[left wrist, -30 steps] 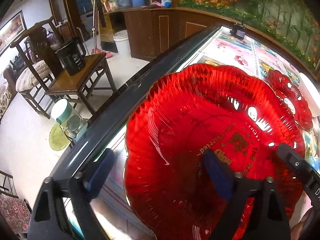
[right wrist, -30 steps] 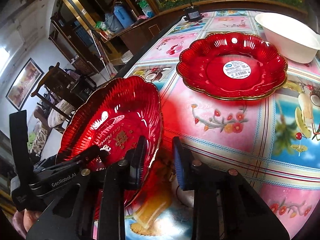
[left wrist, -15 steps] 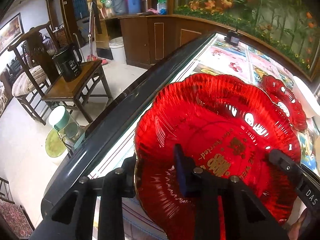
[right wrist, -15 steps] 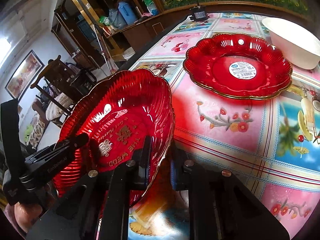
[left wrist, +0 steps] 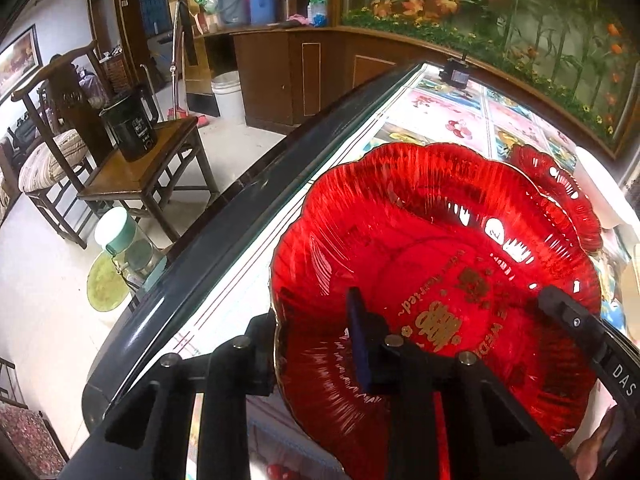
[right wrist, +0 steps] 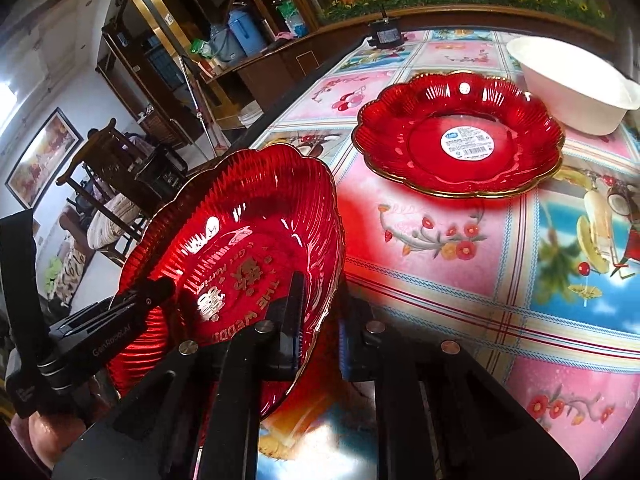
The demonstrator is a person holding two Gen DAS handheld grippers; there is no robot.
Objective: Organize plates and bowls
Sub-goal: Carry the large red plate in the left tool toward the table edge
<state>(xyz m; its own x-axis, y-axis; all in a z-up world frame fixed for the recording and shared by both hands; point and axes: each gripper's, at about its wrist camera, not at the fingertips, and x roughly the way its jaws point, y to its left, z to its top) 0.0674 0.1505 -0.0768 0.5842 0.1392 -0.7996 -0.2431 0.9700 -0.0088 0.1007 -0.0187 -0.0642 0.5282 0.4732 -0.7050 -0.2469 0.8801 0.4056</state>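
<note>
A red scalloped plate with gold lettering is held tilted above the table's near left edge. My left gripper is shut on its near rim, one finger inside, one outside. My right gripper is shut on the opposite rim of the same plate. A second red plate with a white sticker lies flat on the flowered tablecloth farther back; its edge shows in the left wrist view. A white bowl stands behind it at the right.
The table has a dark rim along its left side. A small black device sits at the far edge. Left of the table are a wooden stool with a black bucket, a chair and a glass jar.
Both grippers closed onto the plate's rims: the left from wide open, the right from slightly open. The plate has lifted and tilted a little.
</note>
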